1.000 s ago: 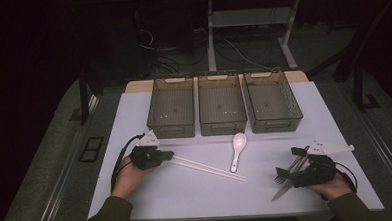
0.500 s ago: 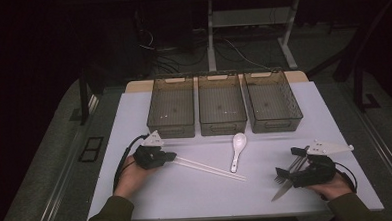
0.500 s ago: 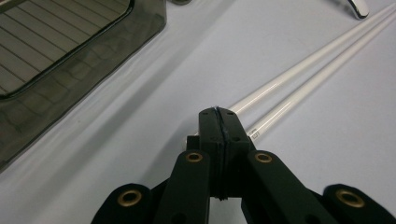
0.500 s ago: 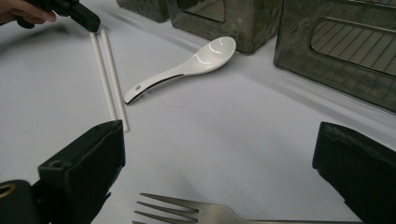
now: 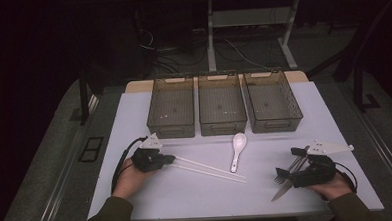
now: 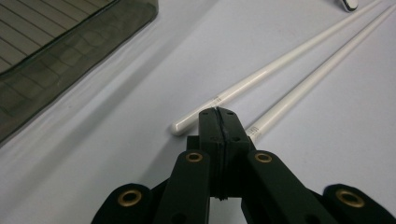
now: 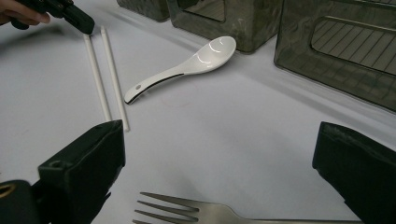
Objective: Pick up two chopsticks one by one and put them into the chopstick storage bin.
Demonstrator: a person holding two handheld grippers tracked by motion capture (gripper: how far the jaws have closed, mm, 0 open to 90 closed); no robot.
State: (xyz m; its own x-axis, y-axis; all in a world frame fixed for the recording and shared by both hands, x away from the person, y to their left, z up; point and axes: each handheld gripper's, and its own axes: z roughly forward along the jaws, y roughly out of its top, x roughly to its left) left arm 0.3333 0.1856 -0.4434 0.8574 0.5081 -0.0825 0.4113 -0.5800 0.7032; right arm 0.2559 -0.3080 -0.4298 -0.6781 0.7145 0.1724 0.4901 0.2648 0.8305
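The left hand-held gripper [image 5: 170,159] has crept a little toward the near ends of the two white chopsticks [image 5: 209,168] over the last second; its jaws are pressed together with nothing between them, tips just beside one chopstick's end, so no grasp has started and they would have to part first. The right hand-held gripper [image 5: 283,176] has hardly moved; its jaws stand wide apart, hovering over the fork [image 7: 187,212] lying between them on the surface [image 5: 187,191], untouched. Both pickups seem about to begin. Count: two chopsticks, lying side by side; one white spoon [image 5: 237,147]; one fork; one knife [image 5: 281,190] by the right hand; three dark bins [image 5: 221,103] in a row at the far edge.
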